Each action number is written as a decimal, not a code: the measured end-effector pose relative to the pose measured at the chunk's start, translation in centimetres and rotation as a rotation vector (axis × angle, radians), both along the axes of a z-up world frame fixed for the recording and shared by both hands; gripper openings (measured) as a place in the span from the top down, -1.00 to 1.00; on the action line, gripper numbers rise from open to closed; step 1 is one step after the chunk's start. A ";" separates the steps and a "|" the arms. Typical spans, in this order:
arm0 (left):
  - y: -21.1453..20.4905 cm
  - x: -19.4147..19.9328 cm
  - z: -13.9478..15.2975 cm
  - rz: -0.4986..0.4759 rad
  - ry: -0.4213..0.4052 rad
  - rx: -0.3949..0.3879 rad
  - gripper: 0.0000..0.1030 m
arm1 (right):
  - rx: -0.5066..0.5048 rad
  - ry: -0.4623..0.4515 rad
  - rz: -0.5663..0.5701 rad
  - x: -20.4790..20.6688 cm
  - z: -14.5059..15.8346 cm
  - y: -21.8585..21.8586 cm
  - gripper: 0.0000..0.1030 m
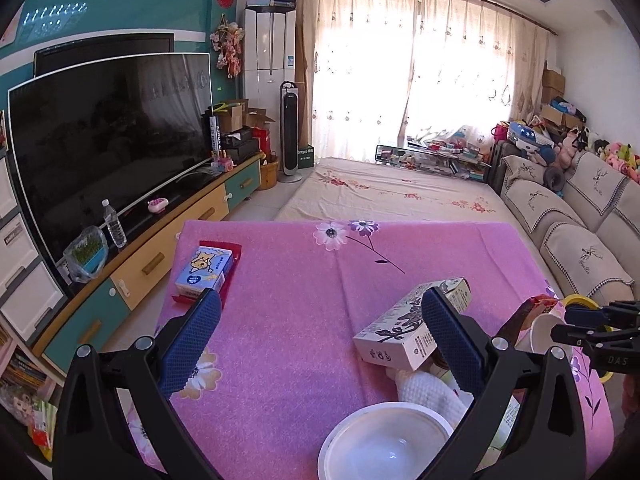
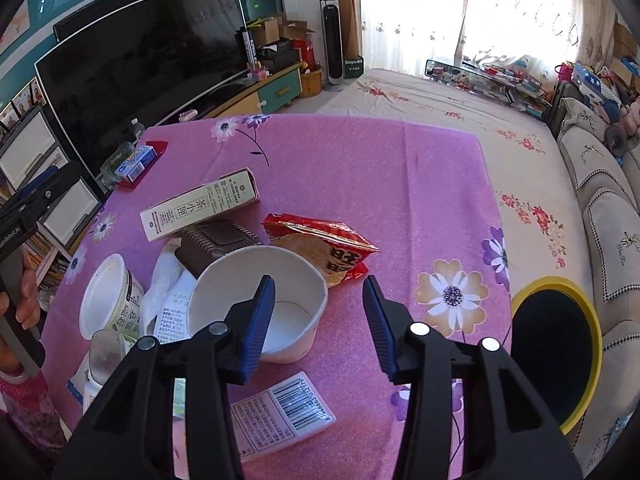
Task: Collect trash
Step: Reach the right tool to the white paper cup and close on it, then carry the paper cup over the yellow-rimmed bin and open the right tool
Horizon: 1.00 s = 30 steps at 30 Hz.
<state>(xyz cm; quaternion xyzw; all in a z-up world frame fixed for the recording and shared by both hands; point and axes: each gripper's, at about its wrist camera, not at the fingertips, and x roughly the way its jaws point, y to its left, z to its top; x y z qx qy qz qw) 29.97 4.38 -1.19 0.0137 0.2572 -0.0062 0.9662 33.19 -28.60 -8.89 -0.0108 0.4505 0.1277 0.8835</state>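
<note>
Trash lies on a pink flowered table (image 2: 360,184). In the right wrist view a white paper cup (image 2: 256,300), a red snack bag (image 2: 320,248), a cream tea carton (image 2: 200,206), a brown plastic tray (image 2: 212,244), a white yogurt tub (image 2: 108,296) and a barcode wrapper (image 2: 280,416) lie together. A yellow-rimmed bin (image 2: 556,352) stands off the table's right edge. My right gripper (image 2: 318,308) is open; its left finger is over the paper cup. My left gripper (image 1: 320,332) is open, its right finger beside the tea carton (image 1: 404,332), above a white tub (image 1: 384,440).
A blue tissue box (image 1: 204,272) on a red packet sits at the table's far left corner. A TV (image 1: 108,136) on a long cabinet runs along the left. A sofa (image 1: 580,232) stands at the right. A floral mat (image 1: 392,192) covers the floor beyond.
</note>
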 end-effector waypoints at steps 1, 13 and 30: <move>0.2 0.3 -0.4 0.000 0.004 -0.012 -0.92 | -0.005 0.013 0.003 0.3 -0.3 0.2 0.15; 0.4 0.6 -3.6 -0.027 0.035 -0.042 -0.92 | 0.085 0.026 -0.021 0.2 -0.7 -0.5 0.82; -0.6 -0.2 -5.4 -0.052 0.072 -0.035 -0.92 | 0.126 -0.083 -0.523 -4.9 1.1 -20.2 0.82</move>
